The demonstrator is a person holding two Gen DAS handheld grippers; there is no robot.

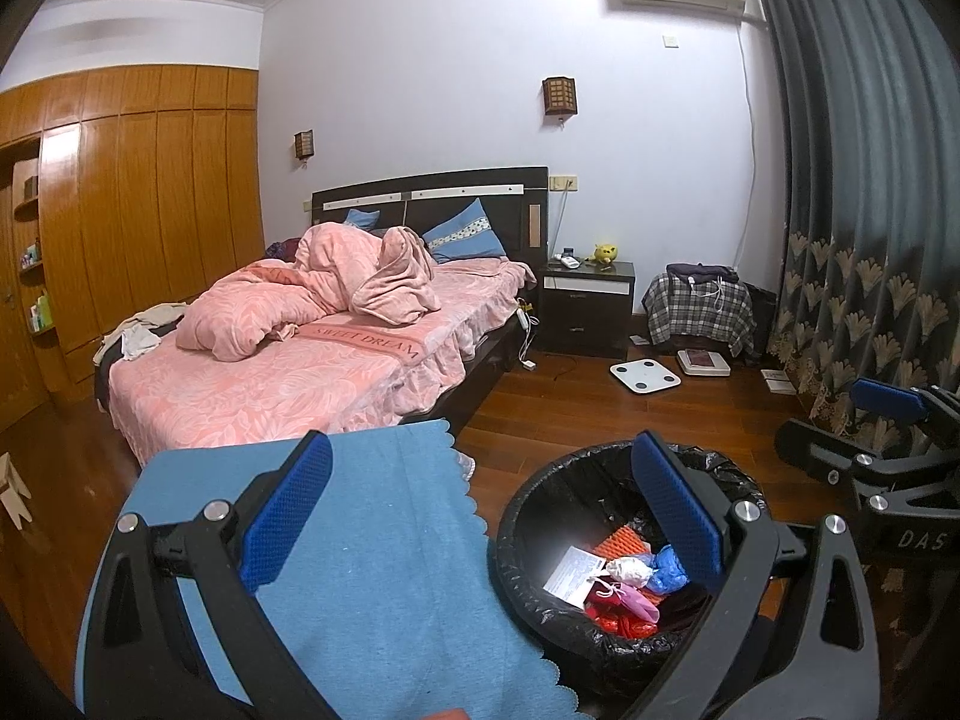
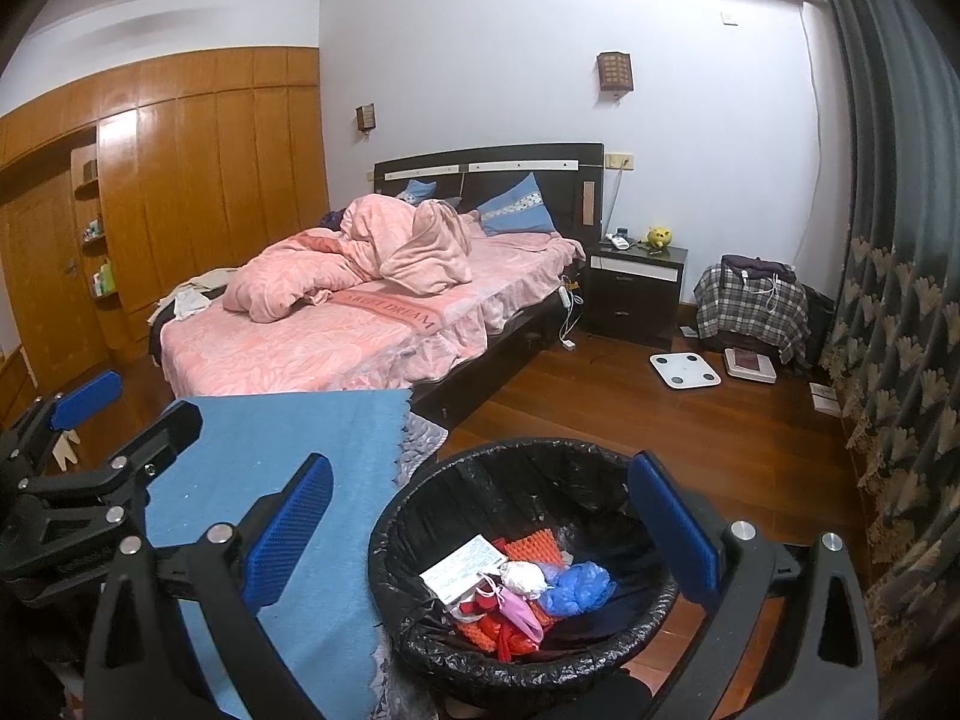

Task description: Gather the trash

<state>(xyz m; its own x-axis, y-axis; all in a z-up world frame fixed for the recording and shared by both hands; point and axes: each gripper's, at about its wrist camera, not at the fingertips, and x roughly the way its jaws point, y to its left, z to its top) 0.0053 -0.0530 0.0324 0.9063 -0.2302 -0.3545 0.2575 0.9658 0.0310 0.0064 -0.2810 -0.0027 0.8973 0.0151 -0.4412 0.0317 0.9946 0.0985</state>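
Note:
A round trash bin point(image 1: 522, 516) lined with a black bag stands on the wooden floor; it also shows in the right wrist view point(image 2: 408, 516). Inside lie a white paper slip point(image 2: 461, 567), an orange foam net point(image 2: 531, 543), a white wad, a blue crumpled bag point(image 2: 579, 585), and pink and red scraps. My left gripper point(image 1: 486, 510) is open and empty, above the blue cloth point(image 1: 384, 540) and the bin's left rim. My right gripper point(image 2: 480, 528) is open and empty, over the bin. Each gripper shows at the other view's edge.
A blue cloth-covered table point(image 2: 288, 450) stands left of the bin. A bed point(image 1: 288, 354) with pink bedding lies beyond. A nightstand point(image 1: 588, 306), white scales point(image 1: 645, 373), a plaid-covered stool point(image 1: 699, 306) and dark curtains point(image 1: 870, 240) are to the right. Wooden wardrobes point(image 1: 150, 180) line the left wall.

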